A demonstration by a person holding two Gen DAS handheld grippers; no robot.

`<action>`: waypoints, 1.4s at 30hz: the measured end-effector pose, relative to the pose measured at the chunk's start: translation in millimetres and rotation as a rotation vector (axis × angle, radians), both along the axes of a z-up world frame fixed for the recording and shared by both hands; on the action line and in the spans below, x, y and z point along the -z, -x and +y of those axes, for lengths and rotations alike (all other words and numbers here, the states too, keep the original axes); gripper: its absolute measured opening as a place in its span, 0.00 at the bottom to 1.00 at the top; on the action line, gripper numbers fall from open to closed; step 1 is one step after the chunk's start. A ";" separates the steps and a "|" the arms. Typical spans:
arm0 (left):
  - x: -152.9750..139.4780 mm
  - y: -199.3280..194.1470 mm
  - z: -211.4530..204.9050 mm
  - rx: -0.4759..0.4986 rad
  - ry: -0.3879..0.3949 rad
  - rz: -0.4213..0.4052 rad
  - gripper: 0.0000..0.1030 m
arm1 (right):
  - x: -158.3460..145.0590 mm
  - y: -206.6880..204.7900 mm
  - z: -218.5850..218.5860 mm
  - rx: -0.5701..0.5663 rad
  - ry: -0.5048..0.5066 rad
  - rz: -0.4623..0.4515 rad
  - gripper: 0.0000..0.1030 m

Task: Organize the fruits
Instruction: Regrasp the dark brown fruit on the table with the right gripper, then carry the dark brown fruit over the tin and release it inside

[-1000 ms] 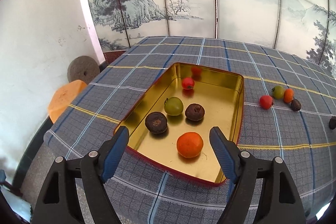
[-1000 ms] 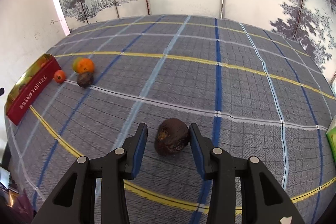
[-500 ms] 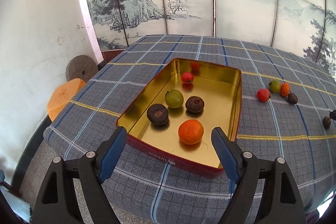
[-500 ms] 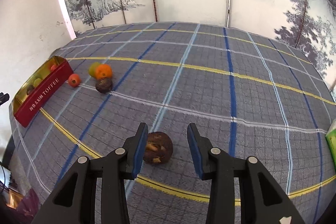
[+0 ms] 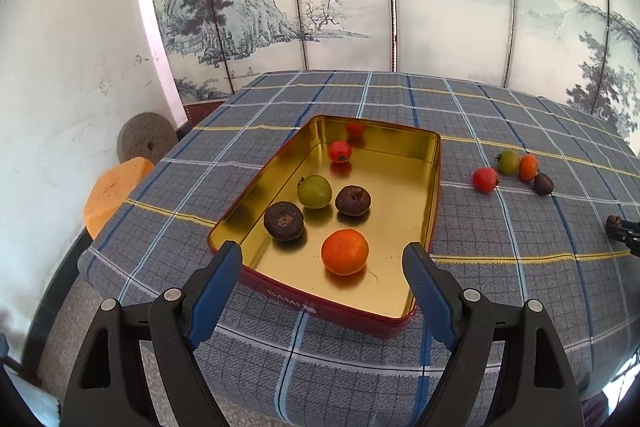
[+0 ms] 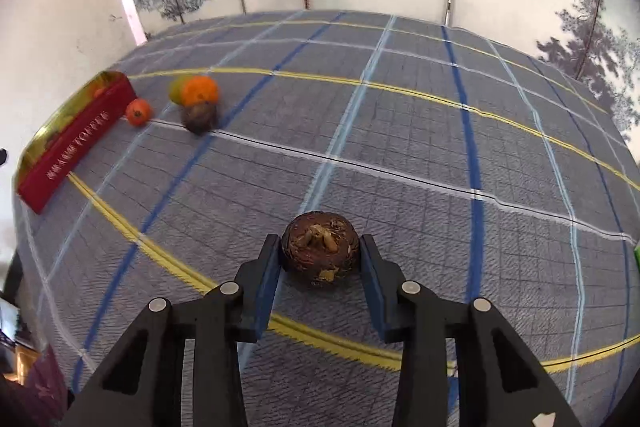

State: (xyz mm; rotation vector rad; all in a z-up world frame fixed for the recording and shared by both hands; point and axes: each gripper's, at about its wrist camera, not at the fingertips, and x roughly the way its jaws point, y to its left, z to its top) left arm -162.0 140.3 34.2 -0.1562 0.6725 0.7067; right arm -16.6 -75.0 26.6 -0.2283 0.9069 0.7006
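The right gripper [image 6: 320,254] is closed on a brown fruit [image 6: 319,246], resting on the tablecloth [image 6: 400,127]. The tin [image 6: 72,143] sits at ten o'clock; lift clear before carrying. The left gripper [image 5: 322,261] hangs wide open and empty above the tin's near edge.

A folding screen [image 5: 360,7] painted with ink mountains, pines and pale mist is seen across the back of the room from ten to two o'clock, its panels divided by thin dark frames and lit by soft daylight. A white plastered wall [image 5: 72,67], scuffed in places, is seen at nine o'clock, with a round grey stone disc [image 5: 146,143] leaned at its foot. Just beside the disc, an orange stool [image 5: 114,193] is placed near the edge of a table draped in a blue-grey plaid cloth [image 5: 520,287].
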 end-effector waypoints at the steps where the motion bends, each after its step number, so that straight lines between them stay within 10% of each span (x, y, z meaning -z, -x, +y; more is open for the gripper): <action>1: -1.0 1.9 0.2 -0.003 0.003 -0.004 0.80 | -6.6 3.9 4.7 -0.015 -0.001 -0.011 0.35; 11: -6.8 36.5 11.0 -0.058 0.072 -0.080 0.80 | -88.7 48.7 139.3 -0.370 -0.223 -0.016 0.35; 23: -8.6 58.0 11.4 -0.089 0.045 -0.071 0.80 | -59.2 71.2 311.1 -0.546 -0.109 0.040 0.35; 30: -7.9 60.1 10.8 -0.092 0.030 -0.061 0.80 | -35.9 72.7 337.5 -0.531 -0.027 0.031 0.37; 42: -4.2 53.6 6.4 -0.092 0.009 -0.029 0.80 | -79.7 82.0 282.0 -0.483 -0.211 -0.075 0.74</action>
